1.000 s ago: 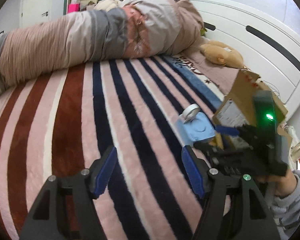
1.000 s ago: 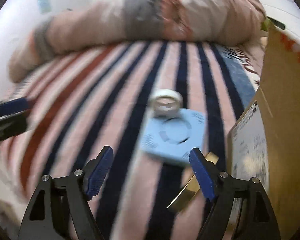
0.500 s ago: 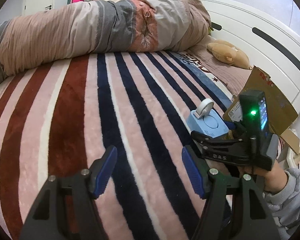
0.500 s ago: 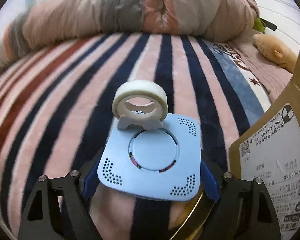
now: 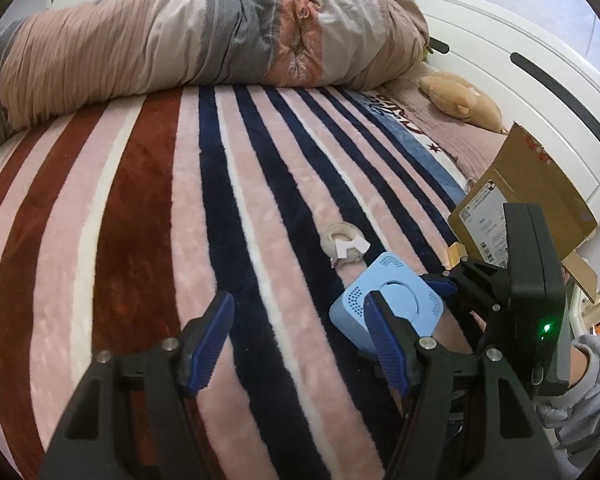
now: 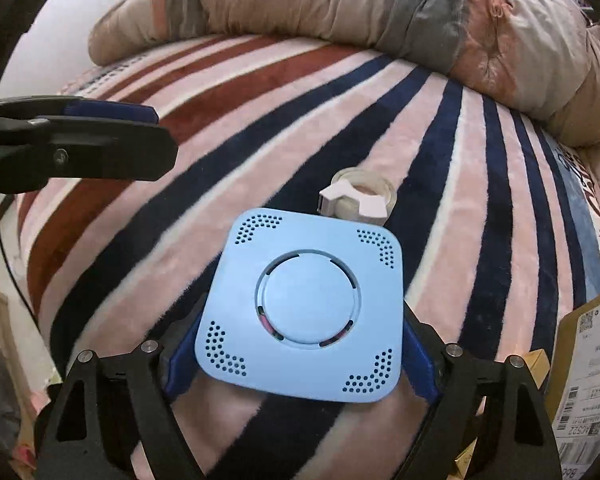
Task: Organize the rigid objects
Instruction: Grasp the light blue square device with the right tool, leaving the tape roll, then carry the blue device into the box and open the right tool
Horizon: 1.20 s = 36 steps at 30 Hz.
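A light blue square device (image 6: 306, 312) with a round centre and dotted corners sits between the pads of my right gripper (image 6: 300, 354), which is shut on it and holds it just above the striped blanket. It also shows in the left wrist view (image 5: 392, 300), partly behind my left fingertip. A white tape roll in a dispenser (image 6: 358, 196) lies flat on the blanket just beyond it, and shows in the left wrist view (image 5: 345, 243). My left gripper (image 5: 300, 340) is open and empty over the blanket, left of the device.
An open cardboard box (image 5: 524, 196) with a shipping label stands at the right edge of the bed; its side shows in the right wrist view (image 6: 588, 376). A rolled duvet (image 5: 204, 36) lies across the back. A plush toy (image 5: 460, 98) rests by the white headboard (image 5: 512, 64).
My right gripper has closed on the blue device and lifted it back toward me. The tape roll, which rested on the device, now lies flat on the blanket. My left gripper stayed open.
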### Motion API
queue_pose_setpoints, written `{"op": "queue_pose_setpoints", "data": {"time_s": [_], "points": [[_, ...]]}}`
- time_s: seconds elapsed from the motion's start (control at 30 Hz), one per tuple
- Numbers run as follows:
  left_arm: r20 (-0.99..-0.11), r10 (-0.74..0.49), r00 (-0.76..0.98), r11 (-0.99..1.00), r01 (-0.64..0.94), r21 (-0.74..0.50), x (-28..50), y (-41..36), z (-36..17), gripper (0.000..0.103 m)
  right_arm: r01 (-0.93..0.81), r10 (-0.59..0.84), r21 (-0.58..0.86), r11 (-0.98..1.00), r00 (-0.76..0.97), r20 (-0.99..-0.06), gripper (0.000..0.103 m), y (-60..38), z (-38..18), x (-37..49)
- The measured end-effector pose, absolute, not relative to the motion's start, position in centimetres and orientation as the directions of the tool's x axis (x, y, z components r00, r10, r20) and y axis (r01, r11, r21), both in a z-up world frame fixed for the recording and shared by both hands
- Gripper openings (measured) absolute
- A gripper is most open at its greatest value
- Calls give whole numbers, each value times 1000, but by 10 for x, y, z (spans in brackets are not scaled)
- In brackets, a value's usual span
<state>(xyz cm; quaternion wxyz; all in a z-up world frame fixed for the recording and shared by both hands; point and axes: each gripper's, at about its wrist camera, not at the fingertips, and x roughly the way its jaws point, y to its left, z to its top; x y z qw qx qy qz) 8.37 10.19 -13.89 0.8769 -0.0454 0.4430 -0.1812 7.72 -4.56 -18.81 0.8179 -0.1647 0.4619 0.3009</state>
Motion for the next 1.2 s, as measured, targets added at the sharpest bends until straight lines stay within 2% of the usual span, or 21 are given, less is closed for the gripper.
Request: {"op": "queue_pose_setpoints", "data": {"time_s": [0.2,0.3,0.47,0.77,1.0,1.2], "points": [[-754,-393,526,916,290,-276,84,105,-138,64,-614,363,79,785,353,-862,79,-49,-184,87],[-741,-433,513,898,312,-309,80,101,-132,64,-619,347,20,785,412,-843,78,-45,-174,76],[-650,-571,501,820,383,-426,68,92,-102,64,-676,456,-6,737,504,-734,78,-52,-125,47],[-549,-686,476,725,512,-462,50,28,-34,64,-660,531,-64,749,655,-537,78,-99,-43,13],[-546,-687,479,715,578,-393,56,-53,4,43,-582,492,-36,813,718,-492,77,-177,-20,15],[-567,-708,420,674,640,-368,68,-123,12,38,-500,457,49,864,741,-492,77,-256,-16,27]]}}
